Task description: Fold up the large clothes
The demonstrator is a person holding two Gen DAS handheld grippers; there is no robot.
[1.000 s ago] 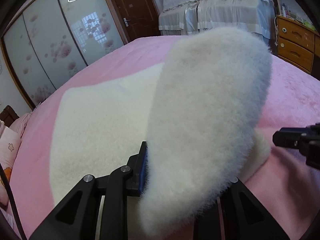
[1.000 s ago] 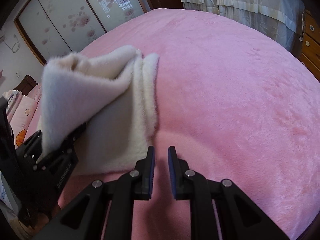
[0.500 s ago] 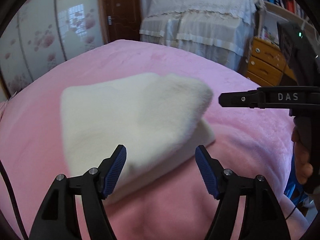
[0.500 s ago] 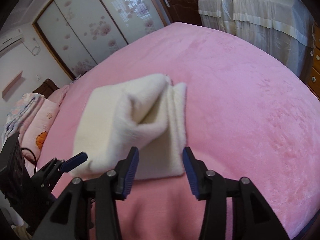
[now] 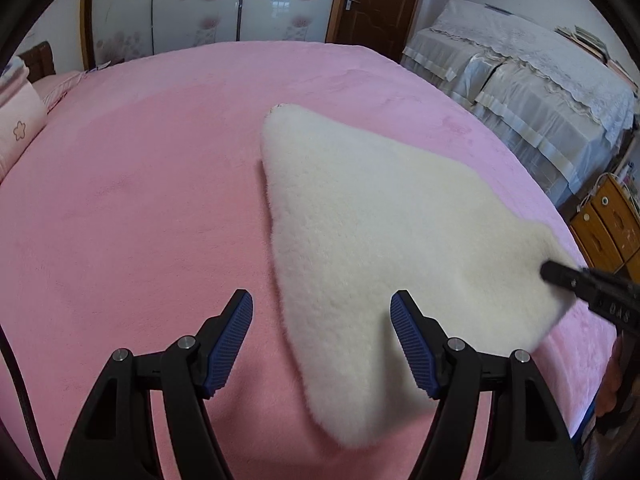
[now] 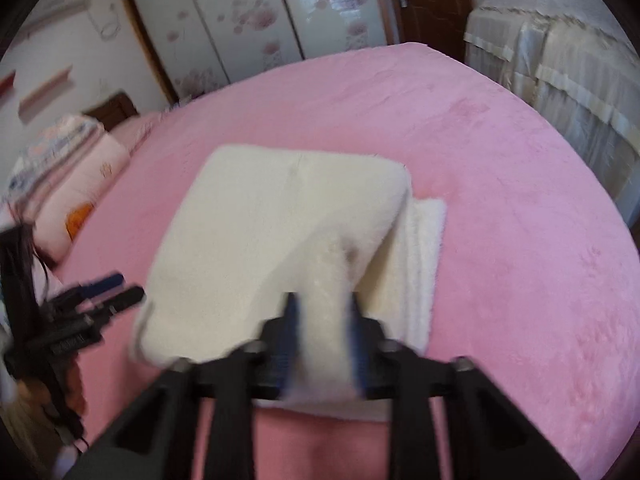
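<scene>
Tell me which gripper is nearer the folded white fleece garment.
Right. The right gripper has its fingers closed around the white fleece garment at its near edge; the left gripper hangs open just short of it.

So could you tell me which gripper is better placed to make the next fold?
Right. The right gripper has its fingers around the near corner of the white fleece garment, while the left gripper is open and holds nothing.

A cream-white fleece garment [image 5: 384, 224] lies on a plain pink blanket [image 5: 140, 208]. Upper frame: frosted wardrobe doors [image 5: 224, 4] with pink flower prints, and a dark brown door [image 5: 372, 0]. At left, a pale pink pillow [image 5: 18, 120] bears a flower outline.
</scene>
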